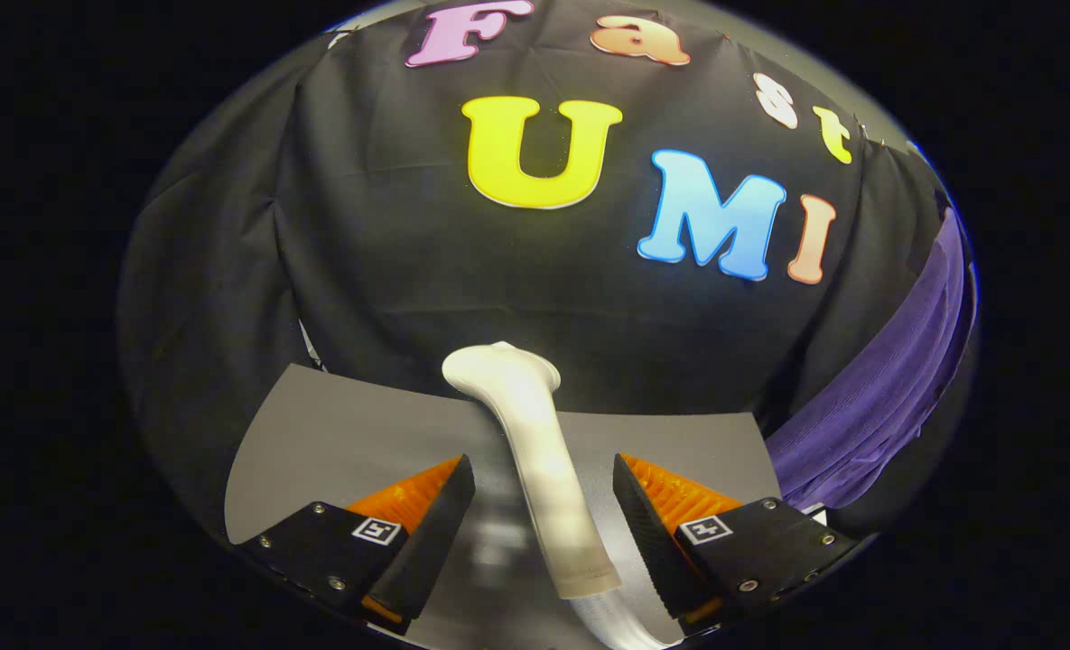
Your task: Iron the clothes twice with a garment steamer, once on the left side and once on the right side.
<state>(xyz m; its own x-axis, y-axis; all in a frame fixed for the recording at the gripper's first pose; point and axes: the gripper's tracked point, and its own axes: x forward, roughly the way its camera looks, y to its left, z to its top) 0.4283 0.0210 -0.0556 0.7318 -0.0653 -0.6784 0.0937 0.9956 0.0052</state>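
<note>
Between open hand-held gripper (pixel 544 519) fingers: 1 steamer (pixel 535 451), untouched.

Tongs (pixel 544 492): one pair, hand-held, level, pointing forward. Fingers (pixel 431 524) spread wide apart, gap clear on either side; neither presses on anything.

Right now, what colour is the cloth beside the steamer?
Purple, hanging beyond the fingers; the steamer is white. Clearest in the gripper view.
</note>
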